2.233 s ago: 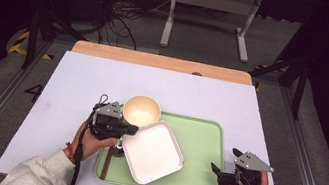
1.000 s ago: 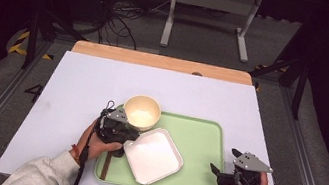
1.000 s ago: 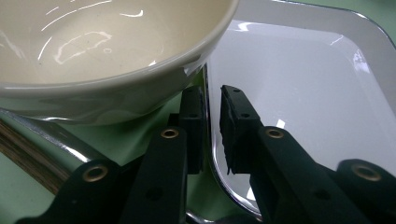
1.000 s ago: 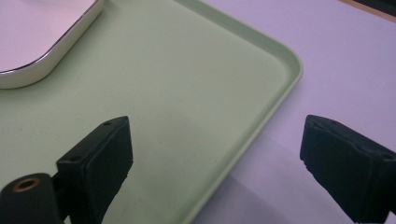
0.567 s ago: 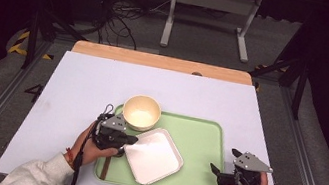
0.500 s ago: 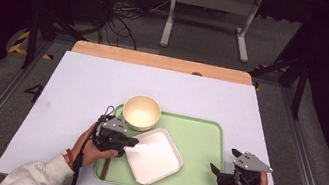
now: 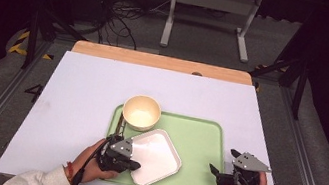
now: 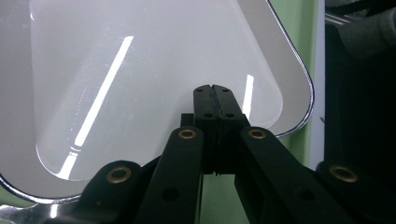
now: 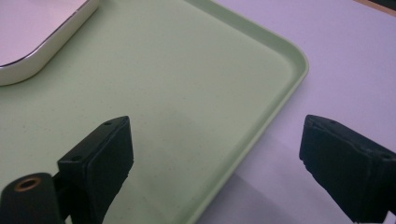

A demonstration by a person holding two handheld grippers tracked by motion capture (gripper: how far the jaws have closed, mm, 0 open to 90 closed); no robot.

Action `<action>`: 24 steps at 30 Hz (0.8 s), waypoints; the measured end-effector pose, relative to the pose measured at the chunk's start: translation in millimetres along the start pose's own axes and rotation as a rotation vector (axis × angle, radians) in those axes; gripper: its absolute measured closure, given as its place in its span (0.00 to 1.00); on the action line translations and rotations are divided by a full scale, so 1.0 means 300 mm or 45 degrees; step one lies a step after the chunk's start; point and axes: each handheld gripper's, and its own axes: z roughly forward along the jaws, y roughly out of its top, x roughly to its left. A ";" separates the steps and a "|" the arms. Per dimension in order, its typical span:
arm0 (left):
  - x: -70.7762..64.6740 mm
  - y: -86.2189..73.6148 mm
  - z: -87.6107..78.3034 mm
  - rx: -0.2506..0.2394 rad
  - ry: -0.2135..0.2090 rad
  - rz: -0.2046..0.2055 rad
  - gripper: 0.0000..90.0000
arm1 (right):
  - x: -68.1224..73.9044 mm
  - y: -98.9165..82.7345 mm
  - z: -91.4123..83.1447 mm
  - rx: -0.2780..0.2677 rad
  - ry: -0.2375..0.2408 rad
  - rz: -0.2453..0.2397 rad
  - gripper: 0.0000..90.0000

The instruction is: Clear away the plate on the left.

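The left hand-held gripper, clamped on the white plate, has dragged it toward the desk's near edge, away from the bowl; the right hand-held gripper stays wide.

The white square plate is looking smooth and shiny, with bright lines of light glinting on it. The green tray is looking like dull plastic with tiny specks. The table top is showing a flat, pale, matt sheet, and a wooden strip is peeking out behind it.
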 end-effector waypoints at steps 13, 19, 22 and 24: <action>0.060 -0.072 -0.069 -0.016 0.072 -0.092 1.00 | 0.003 0.001 0.008 0.015 0.010 -0.005 0.11; 0.090 -0.090 -0.089 -0.024 0.123 -0.122 0.99 | 0.000 -0.001 0.009 0.018 0.011 -0.004 0.11; 0.105 -0.097 -0.096 -0.034 0.153 -0.133 0.99 | 0.000 -0.001 0.009 0.018 0.011 -0.005 0.11; 0.116 -0.101 -0.101 -0.061 0.190 -0.152 0.97 | -0.001 -0.001 0.009 0.017 0.011 -0.004 0.11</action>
